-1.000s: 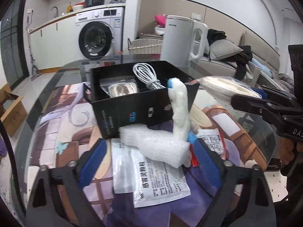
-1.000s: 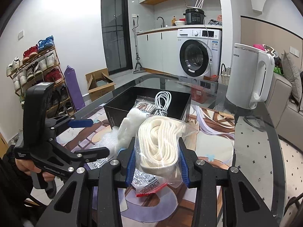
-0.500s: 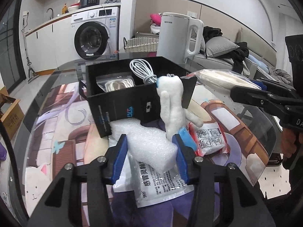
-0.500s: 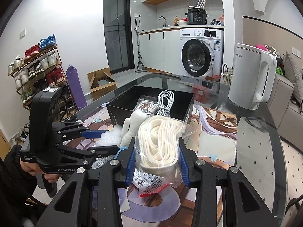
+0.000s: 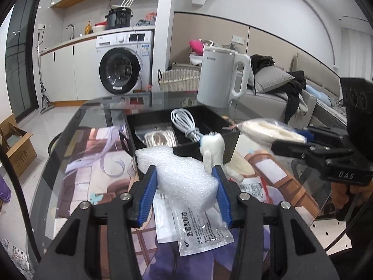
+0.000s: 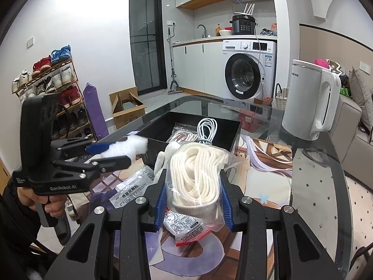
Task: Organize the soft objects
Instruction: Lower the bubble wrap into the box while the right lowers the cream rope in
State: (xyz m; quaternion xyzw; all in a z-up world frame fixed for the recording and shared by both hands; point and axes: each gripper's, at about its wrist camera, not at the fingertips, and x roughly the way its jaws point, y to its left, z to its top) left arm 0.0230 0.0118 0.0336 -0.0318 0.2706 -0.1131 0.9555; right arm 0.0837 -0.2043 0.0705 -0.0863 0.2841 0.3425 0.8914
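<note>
My left gripper [image 5: 185,192] is shut on a white foam block [image 5: 177,175] and holds it above the table, just in front of the black box [image 5: 205,150]. It also shows in the right wrist view [image 6: 121,150]. My right gripper [image 6: 192,197] is shut on a clear bag of white rope [image 6: 198,177], held above the table to the right of the box [image 6: 160,128]; the bag shows in the left wrist view [image 5: 268,130]. The box holds a white cable [image 5: 186,126] and a bagged item [image 5: 159,138]. A white plush toy [image 5: 213,150] stands against the box front.
Flat packets [image 5: 200,228] and a red-edged packet [image 6: 184,227] lie on the glass table [image 5: 70,186] below the grippers. A white kettle [image 5: 219,77] stands behind the box. The table edge [image 6: 335,210] runs at right.
My left gripper closed on the foam block and lifted it off the table toward the box. The right gripper stayed nearly still with the rope bag.
</note>
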